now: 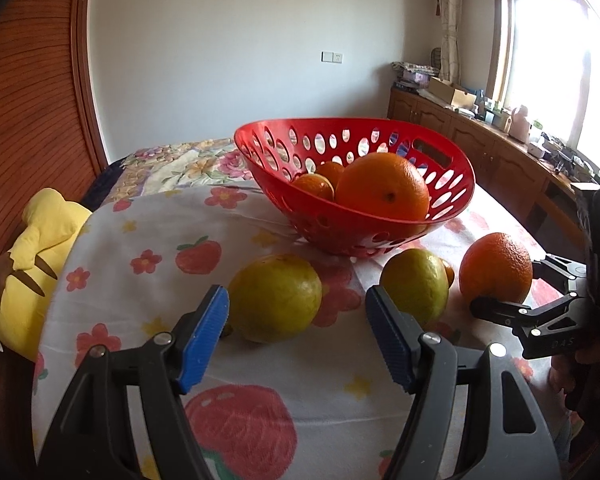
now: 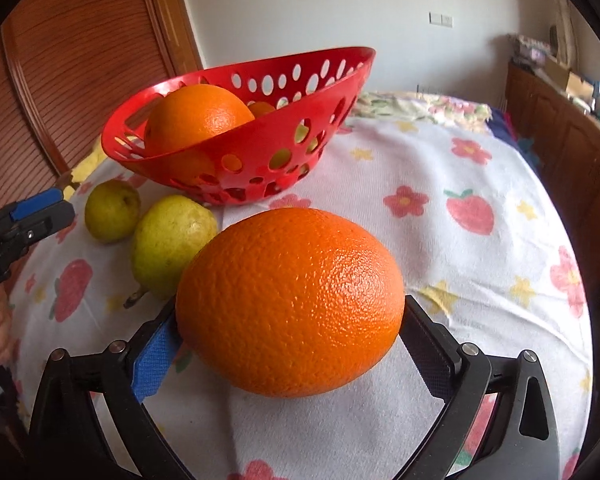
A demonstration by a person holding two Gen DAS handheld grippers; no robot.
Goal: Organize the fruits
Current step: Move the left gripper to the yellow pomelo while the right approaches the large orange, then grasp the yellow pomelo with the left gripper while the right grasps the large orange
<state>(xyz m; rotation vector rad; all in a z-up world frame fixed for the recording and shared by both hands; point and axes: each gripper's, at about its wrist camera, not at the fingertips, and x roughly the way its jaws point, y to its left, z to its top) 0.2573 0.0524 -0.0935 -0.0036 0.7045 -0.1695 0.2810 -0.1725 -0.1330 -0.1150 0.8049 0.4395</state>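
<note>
A red perforated basket (image 1: 364, 226) stands on the flowered cloth and holds a large orange (image 1: 382, 186) and smaller oranges (image 1: 314, 186); it also shows in the right wrist view (image 2: 260, 152). Two yellow-green fruits (image 1: 276, 298) (image 1: 414, 284) lie in front of it, seen too in the right wrist view (image 2: 172, 244) (image 2: 112, 210). My left gripper (image 1: 298, 336) is open and empty, just short of the left fruit. My right gripper (image 2: 290, 340) is shut on a big orange (image 2: 290, 300), which rests on or just over the cloth (image 1: 496, 270).
A yellow plush toy (image 1: 28, 264) lies at the table's left edge by a wooden panel. The flowered cloth (image 2: 440, 208) covers the table. Wooden cabinets (image 1: 480, 148) with clutter run along the right wall under the window.
</note>
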